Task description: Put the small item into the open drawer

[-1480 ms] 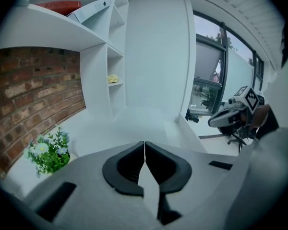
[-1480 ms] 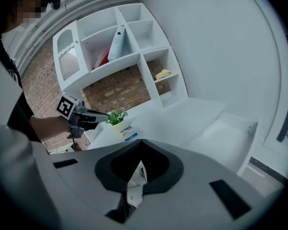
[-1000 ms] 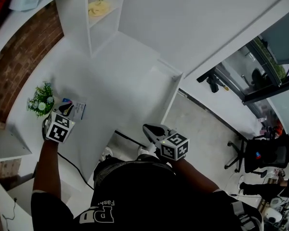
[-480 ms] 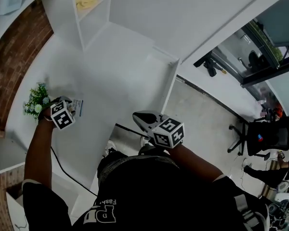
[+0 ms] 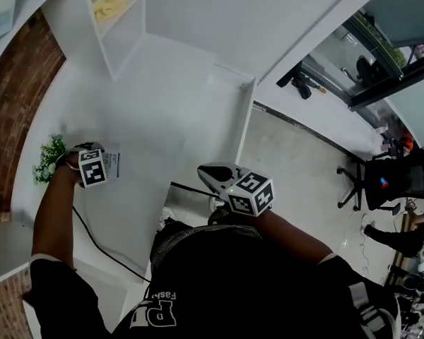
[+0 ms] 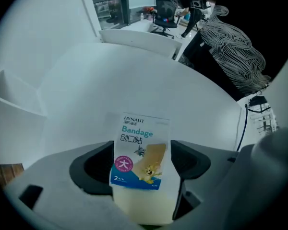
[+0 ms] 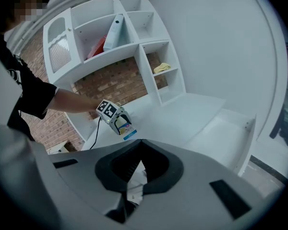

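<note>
Brings the left gripper [image 6: 143, 150] down at the counter's [image 5: 162, 90] left edge beside the small plant [image 5: 48, 159], jaws just spreading wide. Straddles the flat bandage packet [image 6: 138, 128] lying there, released, not yet pinching. Leaves pickup pending, with the open drawer [image 5: 246, 122] well to the right. Holds the right gripper [image 7: 137, 143] clenched and empty. Reads "HYNAUT", "Bandage", "创口贴", "大".

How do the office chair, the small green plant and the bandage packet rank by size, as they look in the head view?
Largest: office chair, though it stands farthest away.
Middle: green plant.
Smallest: bandage packet; it is partly covered, so its margin to the plant is unsure.
</note>
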Demonstrator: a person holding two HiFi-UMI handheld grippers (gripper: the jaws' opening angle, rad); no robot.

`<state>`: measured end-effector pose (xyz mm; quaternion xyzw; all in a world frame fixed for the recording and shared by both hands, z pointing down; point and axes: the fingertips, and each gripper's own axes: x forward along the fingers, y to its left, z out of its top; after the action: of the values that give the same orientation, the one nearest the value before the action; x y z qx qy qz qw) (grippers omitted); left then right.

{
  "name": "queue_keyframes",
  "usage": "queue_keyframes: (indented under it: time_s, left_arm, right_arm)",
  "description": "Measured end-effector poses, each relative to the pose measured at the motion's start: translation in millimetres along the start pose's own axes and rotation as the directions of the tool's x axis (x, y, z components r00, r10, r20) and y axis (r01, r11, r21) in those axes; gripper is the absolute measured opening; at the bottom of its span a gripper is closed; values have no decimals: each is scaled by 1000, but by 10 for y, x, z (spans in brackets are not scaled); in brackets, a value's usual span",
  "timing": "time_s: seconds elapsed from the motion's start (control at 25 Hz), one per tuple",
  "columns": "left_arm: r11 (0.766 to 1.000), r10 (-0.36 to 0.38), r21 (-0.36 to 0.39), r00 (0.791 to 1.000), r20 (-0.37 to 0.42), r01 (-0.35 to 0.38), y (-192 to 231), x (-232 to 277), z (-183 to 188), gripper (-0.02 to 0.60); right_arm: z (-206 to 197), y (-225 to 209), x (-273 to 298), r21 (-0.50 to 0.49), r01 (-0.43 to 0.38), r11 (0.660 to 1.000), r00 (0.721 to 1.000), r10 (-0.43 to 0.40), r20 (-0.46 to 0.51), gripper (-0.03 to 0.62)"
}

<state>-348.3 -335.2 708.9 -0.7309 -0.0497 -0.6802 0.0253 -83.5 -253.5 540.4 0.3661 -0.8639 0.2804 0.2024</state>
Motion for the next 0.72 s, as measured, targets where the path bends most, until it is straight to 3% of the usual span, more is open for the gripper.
queue_keyframes:
  time_s: [0.32,0.72]
  left_arm:
    - [996,-62,66,996,-64,66,-25,227,-63,378]
    - [991,-104,73,990,-100,111,-24,325,-55,420]
  right_arm:
    - [-81,-64,-46,25,45,999,999,-44,-12,5]
    - [-182,-8,-23,23,46,999,998,-45,-38,5]
